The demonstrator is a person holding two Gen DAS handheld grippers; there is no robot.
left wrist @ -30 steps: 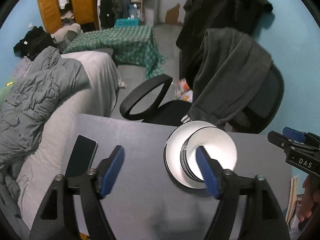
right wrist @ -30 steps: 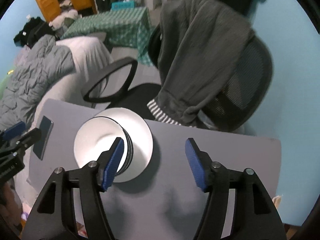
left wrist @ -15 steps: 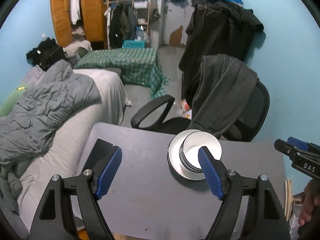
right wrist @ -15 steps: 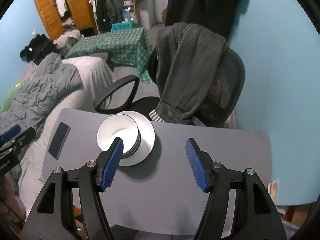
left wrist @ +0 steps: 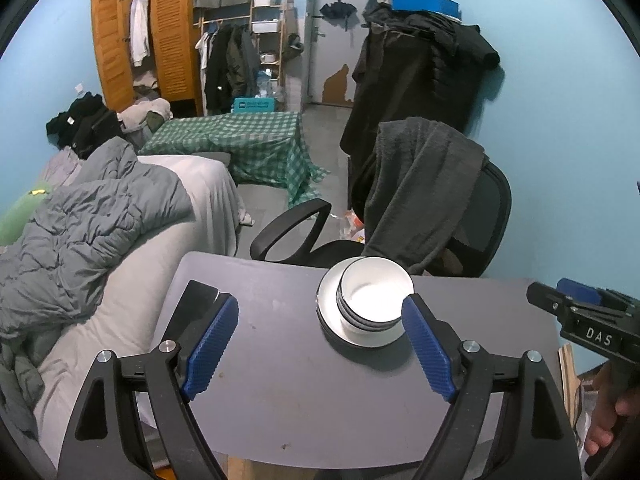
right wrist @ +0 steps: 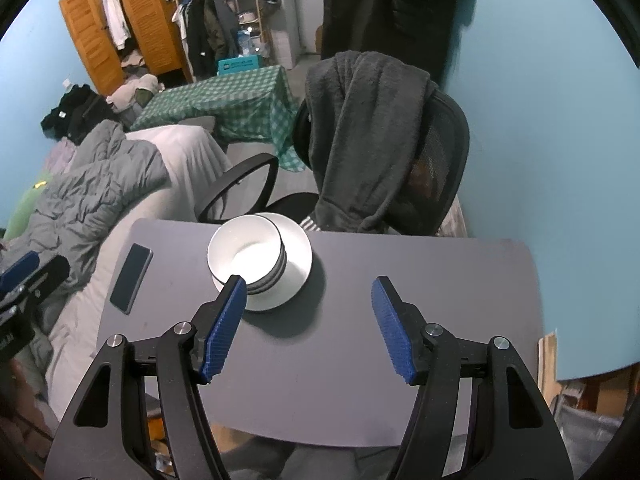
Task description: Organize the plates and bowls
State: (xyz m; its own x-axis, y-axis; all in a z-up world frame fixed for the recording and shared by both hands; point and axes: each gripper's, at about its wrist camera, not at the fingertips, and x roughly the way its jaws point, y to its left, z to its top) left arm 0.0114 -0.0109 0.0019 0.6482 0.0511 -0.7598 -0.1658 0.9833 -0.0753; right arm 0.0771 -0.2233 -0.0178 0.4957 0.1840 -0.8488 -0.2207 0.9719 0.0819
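A stack of white bowls [left wrist: 376, 300] with dark rims sits nested on white plates [left wrist: 370, 340] at the far side of the grey table [left wrist: 280, 400]. In the right wrist view the bowls [right wrist: 246, 252] and plates [right wrist: 298, 264] lie just beyond the left fingertip. My left gripper [left wrist: 319, 303] hangs above the table, back from the stack, its jaws opening with nothing between them. My right gripper [right wrist: 310, 280] is open and empty too, also above the table. Each gripper shows at the edge of the other's view: the right gripper [left wrist: 580, 308], the left gripper [right wrist: 24, 276].
A dark phone [right wrist: 132, 278] lies at the table's left side, partly behind my left finger [left wrist: 212, 344]. An office chair [right wrist: 436, 168] draped with a grey garment stands just behind the table. A bed [left wrist: 100, 240] with a grey duvet lies to the left.
Both grippers have drawn back and up from the stack, which now looks smaller and farther away. The left jaws stand a little wider. The bowls and plates have not moved.
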